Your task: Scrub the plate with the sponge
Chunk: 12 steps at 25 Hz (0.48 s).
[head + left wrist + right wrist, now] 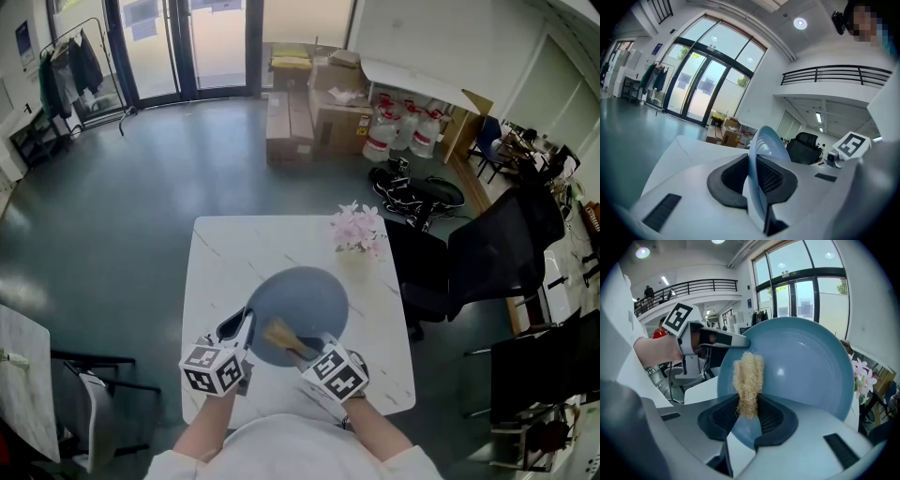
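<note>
Jaws of left gripper (246, 325) tight on plate (311, 292) rim, of right gripper (300, 350) on sponge (279, 333) (angled down)

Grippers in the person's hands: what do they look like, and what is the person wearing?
The left gripper and right gripper are pale grey, with dark ribbed pads at the jaws. Each carries a white cube printed with black square markers. The person wears a white top.

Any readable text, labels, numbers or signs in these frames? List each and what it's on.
None can be read.
Left marker cube, right marker cube: black-and-white squares, no letters.
Papers on the glass doors: too small.
Blue wall sign: blurred.
Jug labels: too small.
</note>
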{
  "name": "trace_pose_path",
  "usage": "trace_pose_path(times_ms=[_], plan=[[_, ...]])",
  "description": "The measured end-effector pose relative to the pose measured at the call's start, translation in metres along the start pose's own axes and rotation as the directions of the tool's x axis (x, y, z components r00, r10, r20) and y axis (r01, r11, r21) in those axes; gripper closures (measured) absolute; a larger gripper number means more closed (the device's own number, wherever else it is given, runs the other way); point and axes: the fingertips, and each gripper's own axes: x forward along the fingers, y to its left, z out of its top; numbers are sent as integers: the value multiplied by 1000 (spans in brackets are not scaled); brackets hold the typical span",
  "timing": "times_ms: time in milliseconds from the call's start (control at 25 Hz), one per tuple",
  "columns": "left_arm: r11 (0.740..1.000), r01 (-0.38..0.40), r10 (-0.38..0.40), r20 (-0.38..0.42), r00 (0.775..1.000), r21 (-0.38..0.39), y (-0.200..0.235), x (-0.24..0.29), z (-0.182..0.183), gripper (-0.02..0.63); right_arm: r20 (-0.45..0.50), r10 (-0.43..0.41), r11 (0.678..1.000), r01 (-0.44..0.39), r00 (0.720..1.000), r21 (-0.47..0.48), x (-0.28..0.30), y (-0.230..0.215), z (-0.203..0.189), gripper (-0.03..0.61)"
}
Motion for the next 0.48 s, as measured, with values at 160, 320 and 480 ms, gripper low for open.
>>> trace_pose_path(times_ms=[160,320,480], plan=[[1000,17,-17,-19,1000,12,-7,0,-7,571,49,-49,999,49,998,-14,-9,-22,23,460],[999,36,-35,-36,999,19,-14,2,-15,570,96,-136,991,134,986,21,-24,-57,33,460],[999,38,-37,-44,998,12,-15,3,-18,571,69,-236,971,233,969,57,-40,-92,16,460]])
